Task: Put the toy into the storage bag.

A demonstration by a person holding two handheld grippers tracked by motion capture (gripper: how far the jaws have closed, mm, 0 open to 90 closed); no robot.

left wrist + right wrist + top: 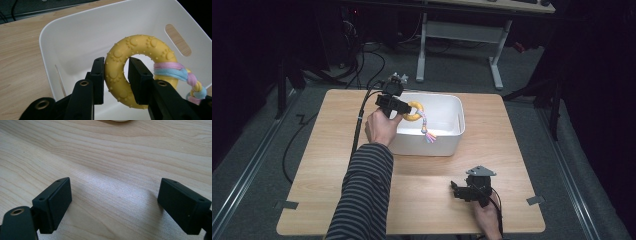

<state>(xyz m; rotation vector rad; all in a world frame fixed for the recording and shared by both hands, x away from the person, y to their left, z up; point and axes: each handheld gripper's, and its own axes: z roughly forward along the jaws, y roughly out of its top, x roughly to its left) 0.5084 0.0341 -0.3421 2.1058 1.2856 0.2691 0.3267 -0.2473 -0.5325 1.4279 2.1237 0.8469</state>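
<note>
High view: left gripper over the near-left corner of the white bin, jaws clamped on a yellow ring toy. The toy hangs above the bin's inside, not resting on anything I can make out. Right gripper sits low over the wooden table, jaws spread wide, nothing between them.

Left gripper view: pads pinch one side of the ring, one jaw outside, one through the hole. The braided pastel rope is tied on the far side.

Risks, as I judge them: the grip is off-centre, so the ring could pivot or slip on its knobbly surface. The dangling rope might snag the bin rim on release.

Orientation: ring stands roughly on edge, rope tail trailing down toward the bin's floor; long axis runs ring-to-tassel, near vertical.
</note>
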